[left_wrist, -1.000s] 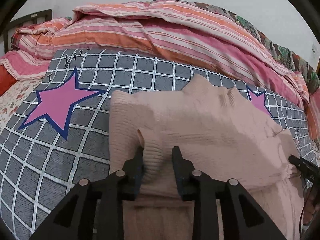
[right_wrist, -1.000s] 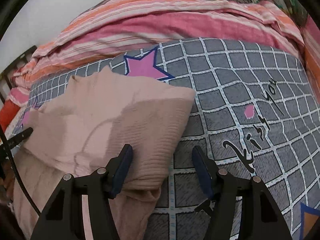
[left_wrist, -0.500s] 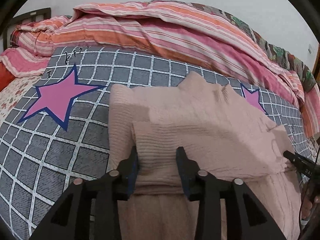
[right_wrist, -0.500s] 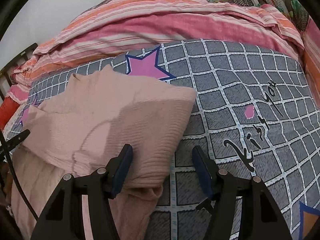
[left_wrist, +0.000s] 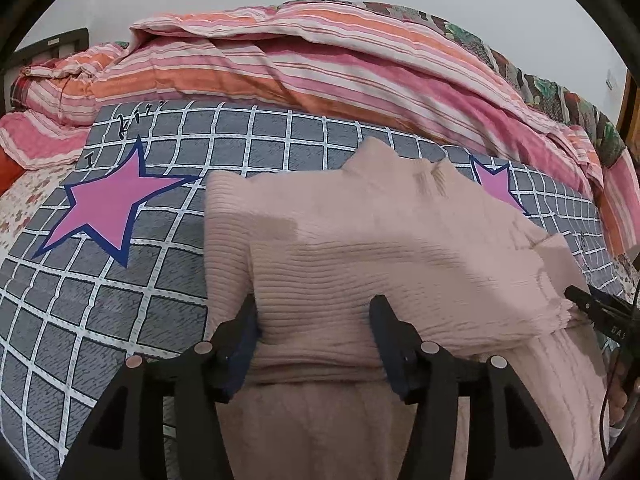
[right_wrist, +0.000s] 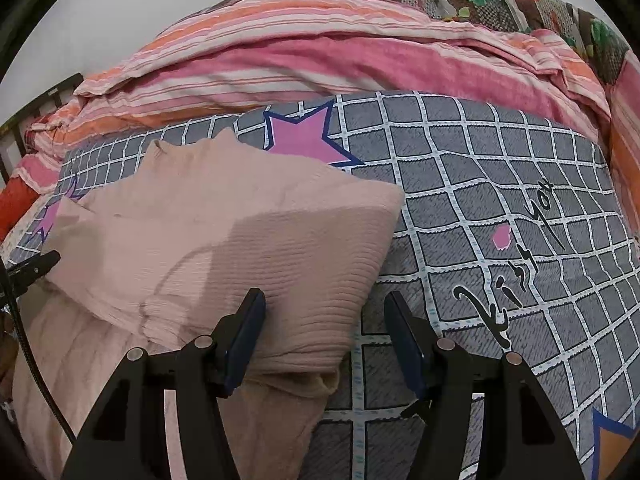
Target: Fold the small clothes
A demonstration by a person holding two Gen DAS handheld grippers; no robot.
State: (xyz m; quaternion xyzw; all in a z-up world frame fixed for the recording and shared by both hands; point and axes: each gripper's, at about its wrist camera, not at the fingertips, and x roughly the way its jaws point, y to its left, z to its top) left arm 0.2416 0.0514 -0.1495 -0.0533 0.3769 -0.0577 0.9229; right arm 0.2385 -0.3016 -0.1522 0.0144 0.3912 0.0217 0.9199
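Covering much of the checked blanket (left_wrist: 120, 300) with the folded sweater (left_wrist: 360, 248), including the lower points of the small pink star (left_wrist: 496, 184). Losing the sweater's lower part off the bottom edge in both views. Keeping the inner layers of the fold out of sight. Cutting off the base of the right gripper (right_wrist: 324, 328) at the bottom of its own view; in the left view, showing only one of its fingers (left_wrist: 588, 306) at the right edge, with the hand (left_wrist: 618, 400) behind it barely peeking in. Shrinking the black lettering (left_wrist: 132, 120) near the big star (left_wrist: 108, 208) too far for reading. Burying the far side of the bed under the striped quilt (left_wrist: 320, 68).
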